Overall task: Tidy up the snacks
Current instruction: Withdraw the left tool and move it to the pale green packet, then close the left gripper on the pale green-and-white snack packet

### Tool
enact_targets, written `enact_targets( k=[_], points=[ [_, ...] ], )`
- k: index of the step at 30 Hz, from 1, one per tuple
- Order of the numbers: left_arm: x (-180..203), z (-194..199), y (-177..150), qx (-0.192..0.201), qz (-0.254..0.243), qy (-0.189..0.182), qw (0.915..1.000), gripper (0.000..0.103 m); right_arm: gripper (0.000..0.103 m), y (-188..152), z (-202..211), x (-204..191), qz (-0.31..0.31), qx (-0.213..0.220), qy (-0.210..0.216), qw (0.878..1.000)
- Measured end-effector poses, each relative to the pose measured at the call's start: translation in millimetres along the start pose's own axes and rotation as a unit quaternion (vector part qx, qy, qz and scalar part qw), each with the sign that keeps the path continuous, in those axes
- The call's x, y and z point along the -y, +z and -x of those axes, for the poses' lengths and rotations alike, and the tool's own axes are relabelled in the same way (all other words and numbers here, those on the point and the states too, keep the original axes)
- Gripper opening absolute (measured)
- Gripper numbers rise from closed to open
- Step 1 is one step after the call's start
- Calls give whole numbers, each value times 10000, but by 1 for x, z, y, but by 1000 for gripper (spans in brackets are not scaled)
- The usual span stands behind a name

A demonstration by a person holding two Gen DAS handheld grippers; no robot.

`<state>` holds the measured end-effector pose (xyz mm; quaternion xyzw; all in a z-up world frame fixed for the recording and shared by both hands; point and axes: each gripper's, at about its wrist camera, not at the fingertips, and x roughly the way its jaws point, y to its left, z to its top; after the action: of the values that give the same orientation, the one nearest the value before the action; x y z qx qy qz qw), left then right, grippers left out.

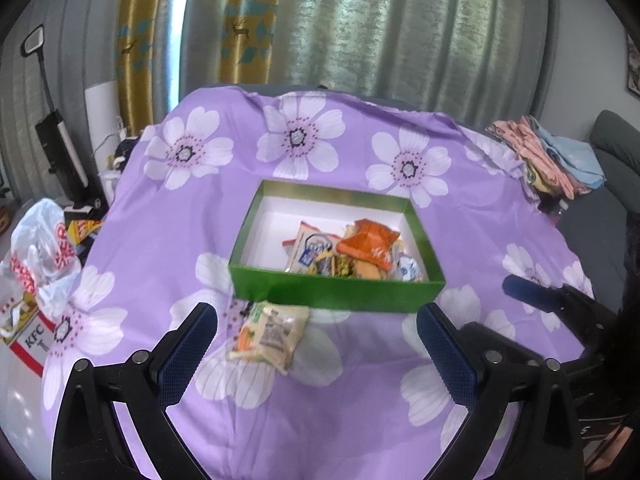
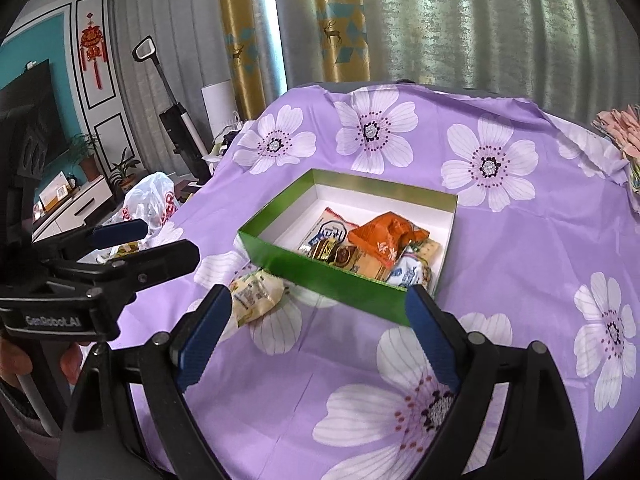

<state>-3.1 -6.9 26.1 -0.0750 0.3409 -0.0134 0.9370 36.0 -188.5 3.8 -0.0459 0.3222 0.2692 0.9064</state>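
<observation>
Blue-padded fingers [image 1: 188,350] of the left gripper [image 1: 316,344] are standing wide apart and gripping nothing, hovering over a purple floral tablecloth [image 1: 360,148], while the right gripper [image 2: 320,336] is likewise gaping wide and empty beside it (each tool is showing at the edge of the other's view). One cream snack packet [image 1: 269,334] is lying on the cloth just in front of the green box [image 1: 332,290], near its front left corner and outside it. Inside the box, an orange packet [image 1: 366,246] and several other wrapped snacks [image 2: 408,272] are piling toward the right end, leaving the left end bare. White KFC bags [image 1: 38,264] are sitting off the table's left side
</observation>
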Motion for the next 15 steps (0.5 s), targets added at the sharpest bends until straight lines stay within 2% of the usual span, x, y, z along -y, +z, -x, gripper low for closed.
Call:
enact_targets(
  k=[8,15],
  points=[
    [-13,5,-18,-87,173,1,9998,100,89,-13,4,-9,-21,-53,73,10000],
    [-28,-7,-30,-271,379,-34,9989,100,89,-19,-5,-12,-32,-169,143,9997]
  ],
)
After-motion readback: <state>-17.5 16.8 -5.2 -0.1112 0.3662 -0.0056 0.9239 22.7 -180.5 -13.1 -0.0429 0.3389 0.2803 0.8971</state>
